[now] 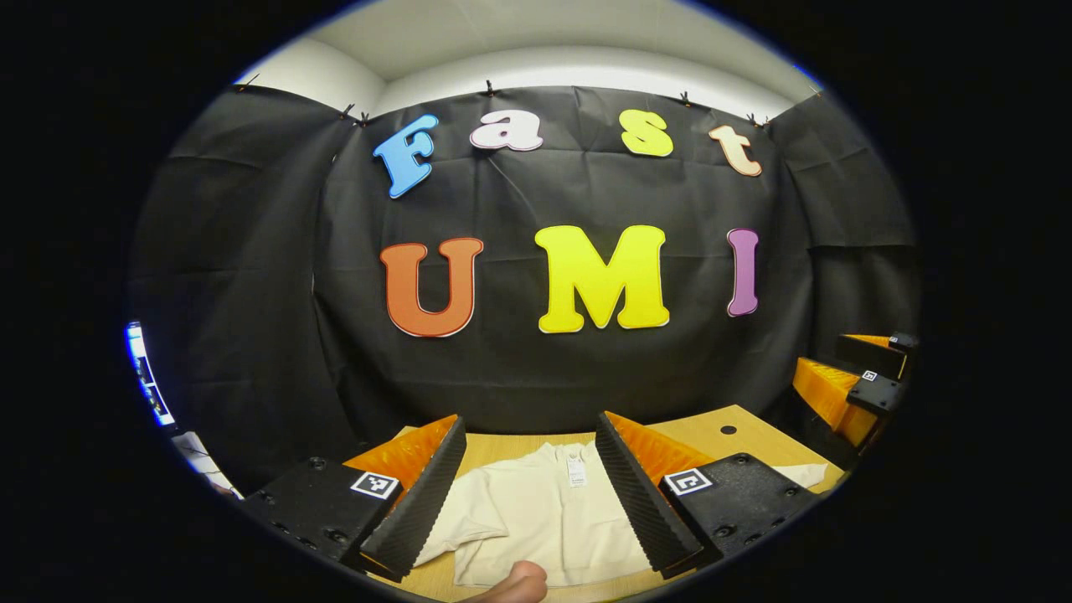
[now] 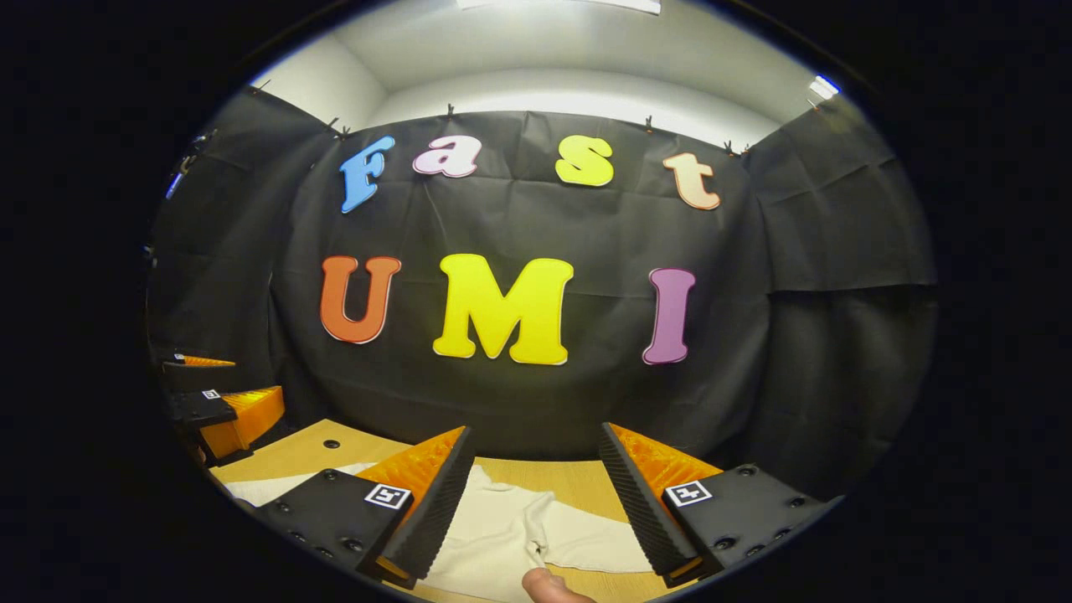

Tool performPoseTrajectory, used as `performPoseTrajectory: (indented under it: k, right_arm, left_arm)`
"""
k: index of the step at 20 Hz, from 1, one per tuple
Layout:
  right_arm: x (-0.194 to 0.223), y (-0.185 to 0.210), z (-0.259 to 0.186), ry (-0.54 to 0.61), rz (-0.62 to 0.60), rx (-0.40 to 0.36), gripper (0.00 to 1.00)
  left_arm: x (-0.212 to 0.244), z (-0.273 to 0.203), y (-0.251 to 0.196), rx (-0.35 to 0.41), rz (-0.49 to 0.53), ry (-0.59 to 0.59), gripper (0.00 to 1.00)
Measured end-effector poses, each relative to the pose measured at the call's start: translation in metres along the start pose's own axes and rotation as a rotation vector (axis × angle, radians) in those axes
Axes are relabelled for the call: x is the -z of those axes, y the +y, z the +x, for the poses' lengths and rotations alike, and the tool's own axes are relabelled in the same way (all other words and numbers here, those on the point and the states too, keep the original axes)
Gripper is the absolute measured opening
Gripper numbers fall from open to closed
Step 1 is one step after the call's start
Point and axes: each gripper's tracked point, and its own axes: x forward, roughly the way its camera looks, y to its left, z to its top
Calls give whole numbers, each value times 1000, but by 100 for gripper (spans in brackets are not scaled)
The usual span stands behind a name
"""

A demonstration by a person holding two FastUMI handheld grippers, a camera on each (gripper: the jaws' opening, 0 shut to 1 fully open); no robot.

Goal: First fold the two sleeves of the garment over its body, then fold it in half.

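The cream garment (image 1: 536, 511) lies spread flat on the desk (image 1: 720, 435) at the frame's bottom, sleeves out; both folds remain. The left gripper (image 1: 529, 486) and right gripper (image 2: 536, 494) hover spread, holding nothing.

The garment (image 1: 536, 511) lies flat on the wooden table (image 1: 737, 435), with open air above it right back to the black cloth wall behind. Bare tabletop runs beyond the garment's collar and to its far right. The left gripper (image 1: 532, 494) and right gripper (image 2: 536, 502) hang over the garment (jaws spread wide), each crowding one side.
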Motion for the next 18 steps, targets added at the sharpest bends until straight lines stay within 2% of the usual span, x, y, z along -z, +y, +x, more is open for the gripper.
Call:
performPoseTrajectory:
  k: [5,12,18]
  right_arm:
    - [32,-46,19,52,-2,83,92]
    - [117,-133,50,193,-36,204,93]
    - [203,-215,49,375,30,325,94]
  left_arm:
    - [-2,-1,-11,5,-4,-11,99]
    - [9,-7,-33,-2,21,19,99]
    - [14,-14,-45,-46,37,49,99]
